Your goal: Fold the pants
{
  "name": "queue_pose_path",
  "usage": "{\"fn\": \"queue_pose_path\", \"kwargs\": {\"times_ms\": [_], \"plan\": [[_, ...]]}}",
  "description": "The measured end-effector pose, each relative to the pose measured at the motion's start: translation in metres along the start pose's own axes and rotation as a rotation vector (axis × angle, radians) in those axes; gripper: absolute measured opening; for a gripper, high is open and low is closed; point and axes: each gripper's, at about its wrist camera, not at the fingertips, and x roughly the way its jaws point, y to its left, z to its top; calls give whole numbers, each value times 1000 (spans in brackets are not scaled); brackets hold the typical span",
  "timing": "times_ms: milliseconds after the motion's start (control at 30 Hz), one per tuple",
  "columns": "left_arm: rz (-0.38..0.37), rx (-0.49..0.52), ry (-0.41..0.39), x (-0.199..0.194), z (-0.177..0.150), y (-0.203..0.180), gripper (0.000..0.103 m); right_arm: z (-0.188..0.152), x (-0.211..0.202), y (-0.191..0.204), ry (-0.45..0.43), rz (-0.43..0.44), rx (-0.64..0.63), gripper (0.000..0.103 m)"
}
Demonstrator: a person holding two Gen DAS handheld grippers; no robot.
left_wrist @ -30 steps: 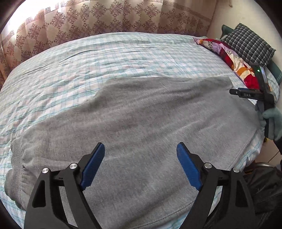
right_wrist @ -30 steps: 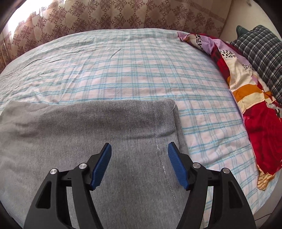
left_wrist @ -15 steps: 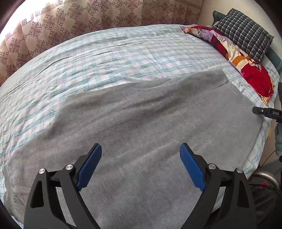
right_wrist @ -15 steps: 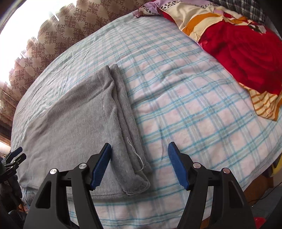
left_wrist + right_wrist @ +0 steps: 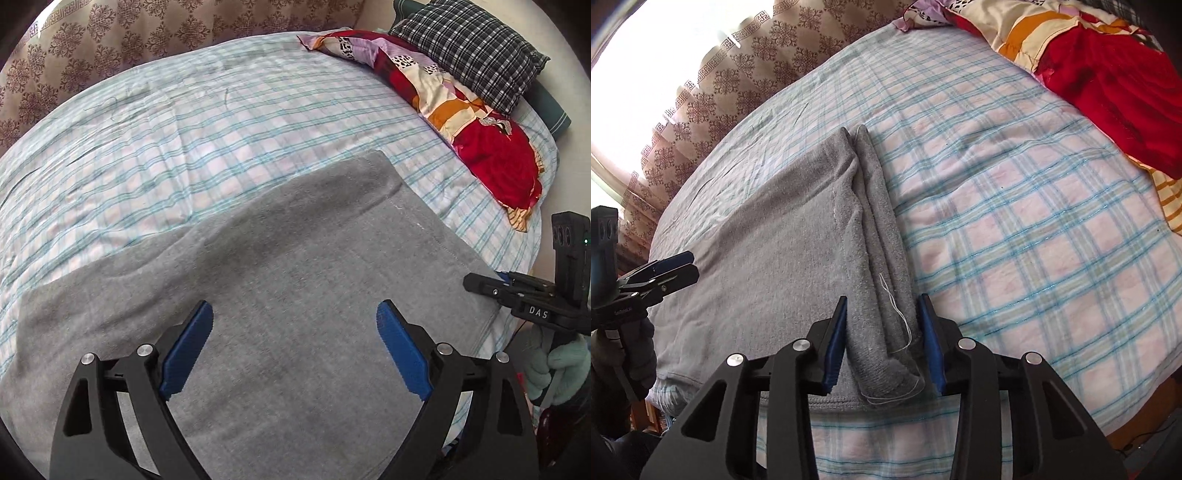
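The grey pants [image 5: 295, 280] lie flat on the checked bed sheet [image 5: 221, 122]. My left gripper [image 5: 295, 343] is open and hovers over the middle of the fabric, holding nothing. In the right wrist view the pants [image 5: 775, 240] end in a folded waistband edge [image 5: 882, 258] with loose threads. My right gripper [image 5: 882, 339] has its jaws narrowed around the near corner of that edge; the blue pads stand on both sides of the cloth. The right gripper also shows in the left wrist view [image 5: 484, 286] at the pants' right edge. The left gripper shows in the right wrist view [image 5: 674, 267].
A red and patterned blanket [image 5: 480, 129] and a checked pillow [image 5: 469, 55] lie at the bed's right end. A patterned curtain [image 5: 110, 44] hangs behind the bed. The bed's near edge [image 5: 886, 443] runs just below the pants. Bare sheet [image 5: 1015, 240] lies right of the pants.
My right gripper has dropped to the waistband corner and its jaws have narrowed around it. My left gripper has shifted right over the pants and stayed open.
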Motion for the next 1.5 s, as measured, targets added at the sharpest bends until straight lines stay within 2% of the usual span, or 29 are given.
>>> {"fn": "queue_pose_path", "kwargs": {"times_ms": [133,233,400,567,667,833,900,967,1033,1067,1133,1233,1500], "plan": [[-52,0,29,16,23,-22,91,1,-9,12,-36,-13,-40,28],[-88,0,46,26,41,-38,91,0,-17,35,-74,-84,-147,28],[-191,-33,105,44,67,-62,91,-6,-27,68,-124,-194,-311,28],[-221,-46,166,59,83,-84,91,-18,-29,102,-171,-269,-474,28],[-211,-50,190,64,90,-90,91,-25,-30,118,-185,-267,-535,28],[-122,-13,218,68,94,-92,91,-33,-31,141,-207,-261,-607,28],[-115,-7,231,68,92,-89,90,-35,-31,146,-208,-252,-621,28],[-96,-6,236,68,89,-84,82,-38,-31,153,-209,-247,-639,28],[-91,-12,250,68,85,-77,62,-40,-31,157,-210,-242,-651,28],[-100,-23,255,67,83,-73,56,-40,-31,159,-210,-239,-655,27],[-123,-39,247,62,79,-66,34,-41,-31,163,-209,-231,-659,27],[-137,-42,210,47,74,-57,26,-41,-33,170,-205,-201,-662,27],[-166,-105,90,1,42,-6,23,-35,-38,194,-146,-23,-616,27]]}}
